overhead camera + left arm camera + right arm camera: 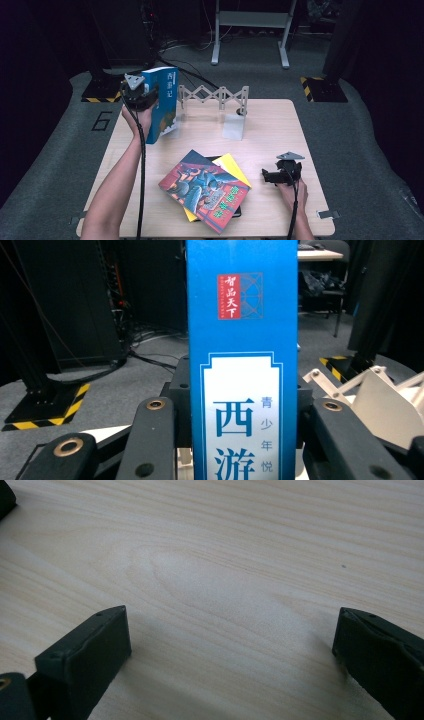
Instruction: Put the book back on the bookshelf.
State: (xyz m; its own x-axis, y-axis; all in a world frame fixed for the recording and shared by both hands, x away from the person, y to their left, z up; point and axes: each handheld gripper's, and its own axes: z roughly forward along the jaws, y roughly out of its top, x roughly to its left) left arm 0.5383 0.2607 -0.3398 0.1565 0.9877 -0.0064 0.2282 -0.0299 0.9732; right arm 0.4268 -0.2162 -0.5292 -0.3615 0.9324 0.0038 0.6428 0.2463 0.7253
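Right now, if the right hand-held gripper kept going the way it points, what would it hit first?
Probably the yellow book in the stack; the right hand-held gripper points left at it, jaws open over bare table. Depth is unclear.

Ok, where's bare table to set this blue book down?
Bare wood lies between the rack and the book pile, and along the table's right side behind the right hand-held gripper. The front middle is crowded.

Book (162,102) upright at table's (280,130) back left; rack (215,95) right of it.

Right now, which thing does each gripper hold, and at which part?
The left gripper clamps the blue book upright across its spine, near the lower end. The right gripper is open, holding nothing.
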